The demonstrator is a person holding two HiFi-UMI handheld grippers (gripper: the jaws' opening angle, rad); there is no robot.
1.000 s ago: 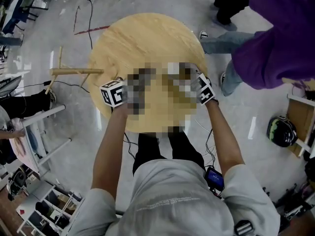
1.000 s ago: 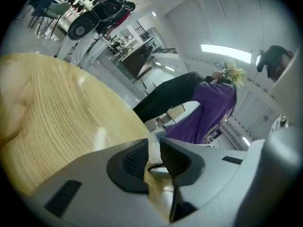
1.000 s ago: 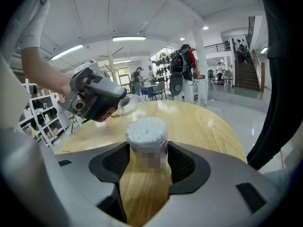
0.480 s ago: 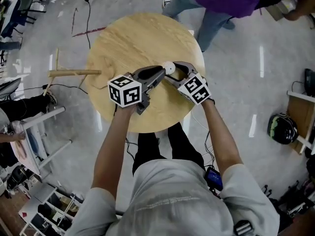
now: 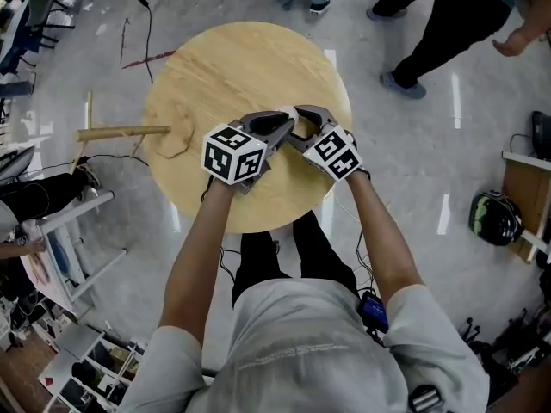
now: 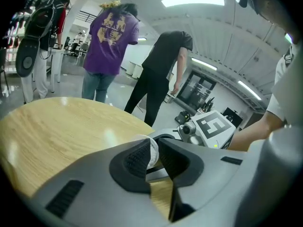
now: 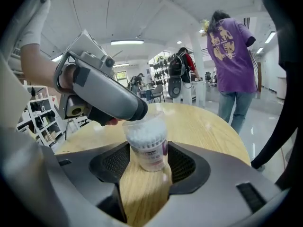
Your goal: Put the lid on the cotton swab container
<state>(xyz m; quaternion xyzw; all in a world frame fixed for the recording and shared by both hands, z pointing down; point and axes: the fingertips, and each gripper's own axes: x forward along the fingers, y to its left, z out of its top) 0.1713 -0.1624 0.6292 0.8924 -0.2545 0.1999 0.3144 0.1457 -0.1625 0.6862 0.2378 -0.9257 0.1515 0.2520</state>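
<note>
A clear cotton swab container (image 7: 147,150) with a purple label stands upright on the round wooden table (image 5: 241,67). My right gripper (image 7: 147,162) is shut on its lower body. Its white top (image 6: 152,148) lies between the jaws of my left gripper (image 6: 155,150), which are closing. One pad touches the top and a thin dark gap shows at the other. In the right gripper view the left gripper (image 7: 137,111) reaches in from the left and covers the top's near edge, so I cannot tell how the lid sits. In the head view both grippers meet at mid-table (image 5: 291,120).
A wooden stick frame (image 5: 120,131) juts from the table's left side. A person's dark legs (image 5: 430,24) pass at the upper right. A dark helmet (image 5: 492,218) lies on the floor at the right. Cables run over the floor on the left.
My left gripper has slid forward over the container's white top, which showed uncovered half a second ago. The right gripper has hardly moved. The people behind the table have walked on.
</note>
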